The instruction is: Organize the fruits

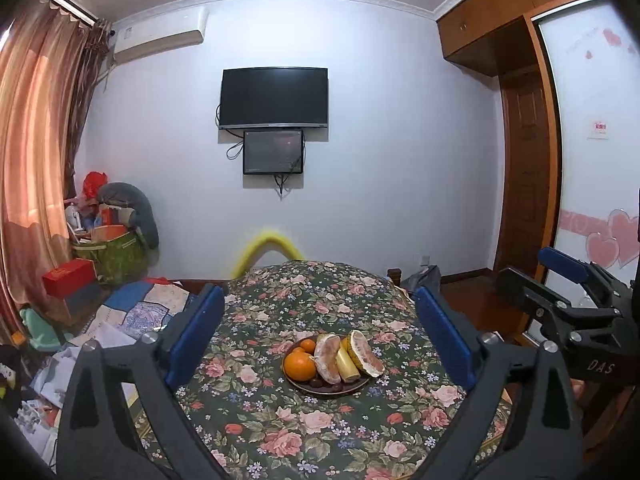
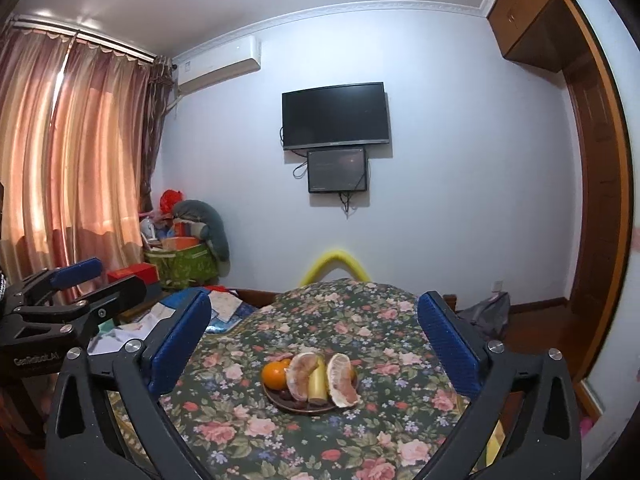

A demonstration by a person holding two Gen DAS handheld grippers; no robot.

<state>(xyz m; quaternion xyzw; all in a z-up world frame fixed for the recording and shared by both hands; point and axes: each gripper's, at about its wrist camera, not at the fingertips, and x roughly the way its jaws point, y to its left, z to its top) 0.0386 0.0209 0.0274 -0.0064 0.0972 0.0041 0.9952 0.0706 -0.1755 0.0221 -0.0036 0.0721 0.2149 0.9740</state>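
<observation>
A dark round plate (image 1: pixel 354 389) (image 2: pixel 276 398) stands on the floral tablecloth (image 1: pixel 320 432) (image 2: pixel 280 440). On it lie an orange (image 1: pixel 299 365) (image 2: pixel 274 373), a smaller orange (image 1: pixel 308 345), two pomelo pieces (image 1: pixel 327 358) (image 1: pixel 365 354) (image 2: pixel 301 376) (image 2: pixel 342 380), a banana (image 1: pixel 346 363) (image 2: pixel 317 380) and dark small fruits (image 1: pixel 320 383). My left gripper (image 1: pixel 320 336) is open and empty, above and short of the plate. My right gripper (image 2: pixel 314 340) is open and empty, likewise short of the plate; it also shows in the left wrist view (image 1: pixel 560 280).
A yellow chair back (image 1: pixel 266 248) (image 2: pixel 336 264) rises behind the table. A bed with papers (image 1: pixel 120 328) lies left. A green bag of clutter (image 1: pixel 112 256) and red box (image 1: pixel 68 276) stand by the curtain. A wardrobe (image 1: pixel 528 200) stands right.
</observation>
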